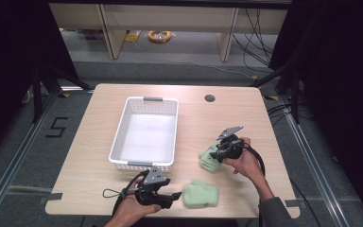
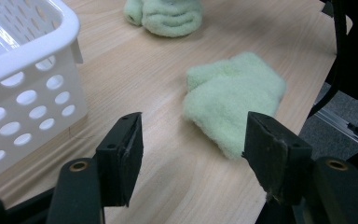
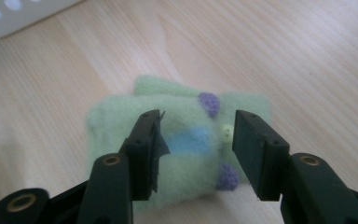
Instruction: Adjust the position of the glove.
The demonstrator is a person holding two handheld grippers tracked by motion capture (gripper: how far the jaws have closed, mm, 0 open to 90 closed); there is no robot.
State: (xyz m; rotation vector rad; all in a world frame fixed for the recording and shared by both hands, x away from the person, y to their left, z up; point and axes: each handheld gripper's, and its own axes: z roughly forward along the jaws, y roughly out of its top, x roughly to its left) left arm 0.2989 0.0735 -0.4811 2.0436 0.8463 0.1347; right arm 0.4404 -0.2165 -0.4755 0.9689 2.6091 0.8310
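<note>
- The left tongs [image 1: 174, 195] sit low over the near edge of the table [image 1: 227, 116], held in the person's left hand [image 1: 131, 210], jaws pointing toward the plain green mitten [image 1: 200, 194].
- In the left gripper view the left tongs [image 2: 193, 154] stand wide open with nothing between the jaws; bare wood shows in the gap.
- The plain green mitten [image 2: 232, 105] lies flat on the table just ahead of the left tongs, nearer the right-hand jaw in that view, and not touching either jaw.
- The white perforated basket [image 1: 146, 134] stands on the table ahead of the left tongs and to their left; its holed wall [image 2: 25, 100] shows close beside the left-hand jaw in the left gripper view.
- The right tongs [image 1: 216, 153] are held in the person's right hand [image 1: 246, 163] and reach down onto the patterned green mitten [image 1: 209, 159].
- In the right gripper view the right tongs [image 3: 196, 137] are partly open, one jaw on each side of the patterned green mitten [image 3: 121, 116], which lies beneath and between them on the table; whether the jaws press on the fabric I cannot tell.
- That mitten shows a blue patch and purple dots between the jaws.
- Seen from the left tongs, the patterned green mitten [image 2: 165, 16] lies farther off, beyond the plain one.
- The two mittens lie apart from each other and both outside the basket.
</note>
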